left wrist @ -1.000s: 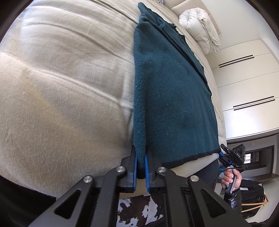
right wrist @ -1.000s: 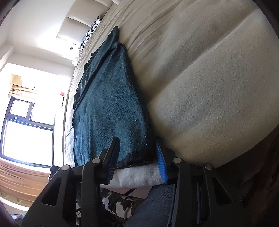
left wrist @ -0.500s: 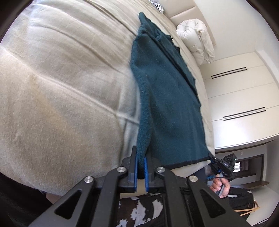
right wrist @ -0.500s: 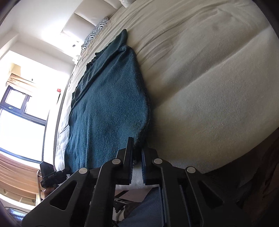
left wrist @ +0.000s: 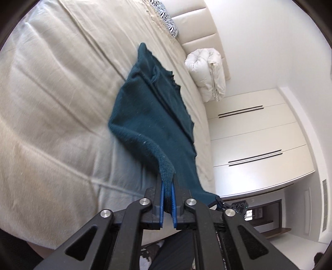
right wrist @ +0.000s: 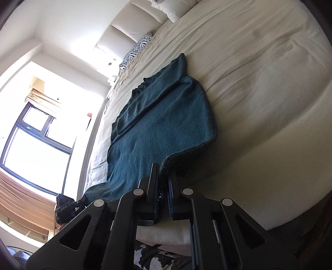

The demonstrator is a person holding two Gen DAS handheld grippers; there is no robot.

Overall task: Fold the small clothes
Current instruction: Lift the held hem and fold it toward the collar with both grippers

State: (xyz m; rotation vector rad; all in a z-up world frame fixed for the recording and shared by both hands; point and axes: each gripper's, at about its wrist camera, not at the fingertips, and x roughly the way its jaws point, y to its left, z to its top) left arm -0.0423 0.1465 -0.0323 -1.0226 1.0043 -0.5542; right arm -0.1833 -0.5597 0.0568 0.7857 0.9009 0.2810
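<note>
A dark teal knitted garment [left wrist: 153,116] lies lengthwise on a beige bed [left wrist: 51,103]. My left gripper [left wrist: 167,187] is shut on one near corner of its hem and holds that corner lifted off the bed. My right gripper [right wrist: 164,182] is shut on the other near corner of the garment [right wrist: 166,124], also raised. The near hem hangs between the two grippers. The far end with the neckline rests flat on the bed [right wrist: 259,72]. Each gripper shows in the other's view, the right one [left wrist: 234,206] and the left one [right wrist: 66,205].
A rolled white duvet [left wrist: 207,70] and a zebra-print pillow [left wrist: 166,14] lie by the headboard. White wardrobe doors [left wrist: 255,135] stand on one side and a window [right wrist: 31,135] on the other. The bed's near edge is just under both grippers.
The right gripper closed on the hem corner. Both grippers have lifted their corners up and off the bed, and the near part of the garment now curls upward.
</note>
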